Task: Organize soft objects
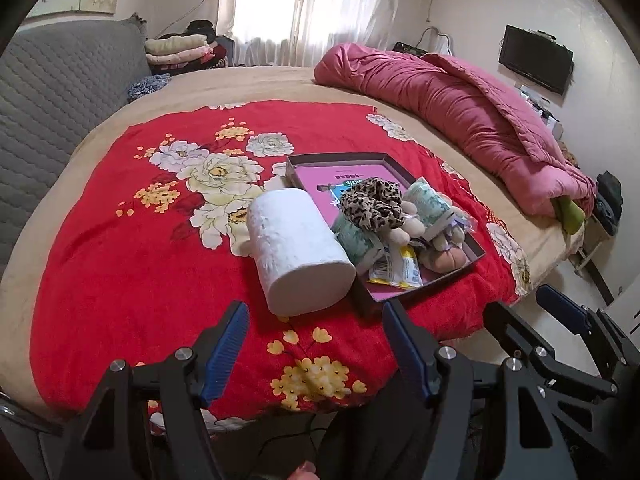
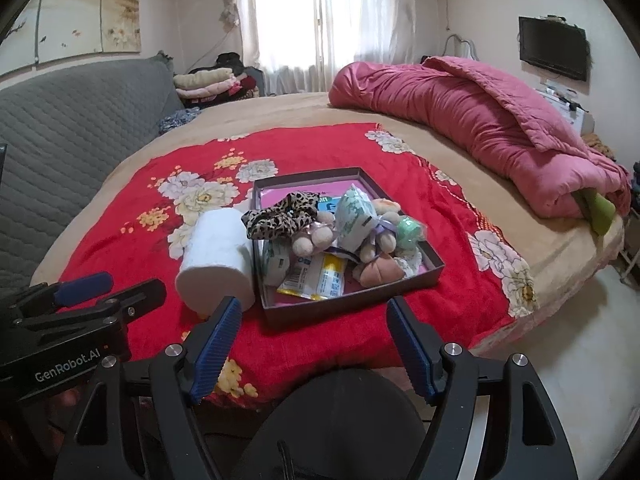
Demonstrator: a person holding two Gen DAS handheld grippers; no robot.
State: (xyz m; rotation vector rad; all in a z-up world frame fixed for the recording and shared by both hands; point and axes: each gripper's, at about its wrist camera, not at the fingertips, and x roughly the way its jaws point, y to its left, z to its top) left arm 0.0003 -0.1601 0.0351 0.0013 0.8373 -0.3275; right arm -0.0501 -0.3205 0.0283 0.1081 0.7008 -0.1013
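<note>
Approach step: my left gripper (image 1: 312, 344) and right gripper (image 2: 312, 340) hang empty, jaws apart. The paper roll (image 1: 298, 250) beside the box (image 2: 434, 266) awaits grasping.

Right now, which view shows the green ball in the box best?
The right wrist view: the green ball sits plainly visible at the box's far right side. In the left wrist view I cannot make it out behind the toys.

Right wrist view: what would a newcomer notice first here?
The red flowered blanket spread over the bed. On it sits a shallow box heaped with small soft things, and a white paper roll lies against the box's left side. A rumpled pink quilt sprawls behind, at right.
</note>
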